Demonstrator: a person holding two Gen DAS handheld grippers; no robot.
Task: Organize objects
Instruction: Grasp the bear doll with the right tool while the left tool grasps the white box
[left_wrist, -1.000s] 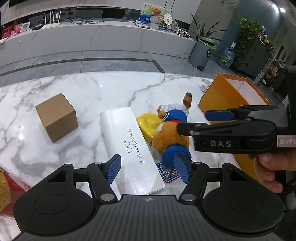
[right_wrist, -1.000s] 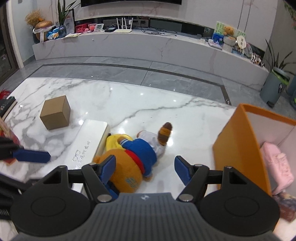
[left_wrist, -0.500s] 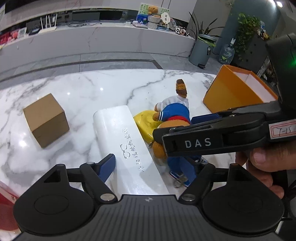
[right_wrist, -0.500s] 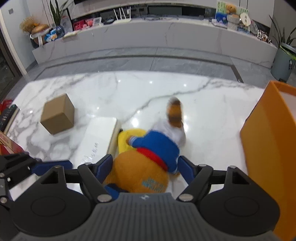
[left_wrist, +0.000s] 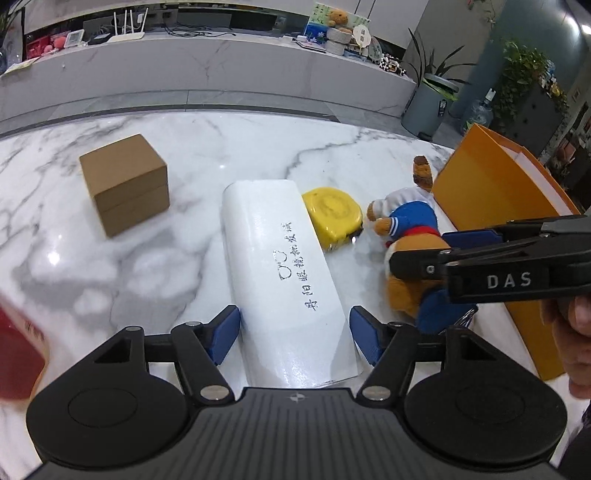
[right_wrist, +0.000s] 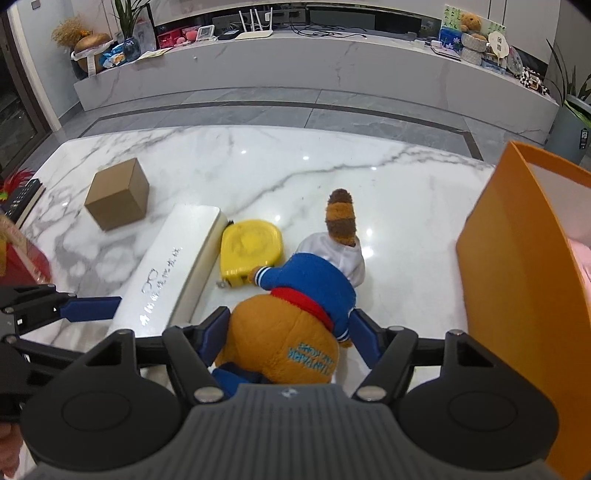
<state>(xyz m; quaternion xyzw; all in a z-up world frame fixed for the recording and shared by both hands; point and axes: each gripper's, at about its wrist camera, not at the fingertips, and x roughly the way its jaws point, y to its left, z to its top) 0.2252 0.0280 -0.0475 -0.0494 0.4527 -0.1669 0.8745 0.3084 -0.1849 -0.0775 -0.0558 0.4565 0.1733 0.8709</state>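
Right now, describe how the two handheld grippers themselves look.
Both are matte black plastic. The left gripper and the right gripper each have two round discs at the base, a ribbed centre plate, silver pivot pins and blue finger pads. Seen side-on, the right one carries white DAS lettering.

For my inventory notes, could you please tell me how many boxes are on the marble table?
3: a brown cardboard box far left, a long white box in the middle, an open orange box at the right edge.
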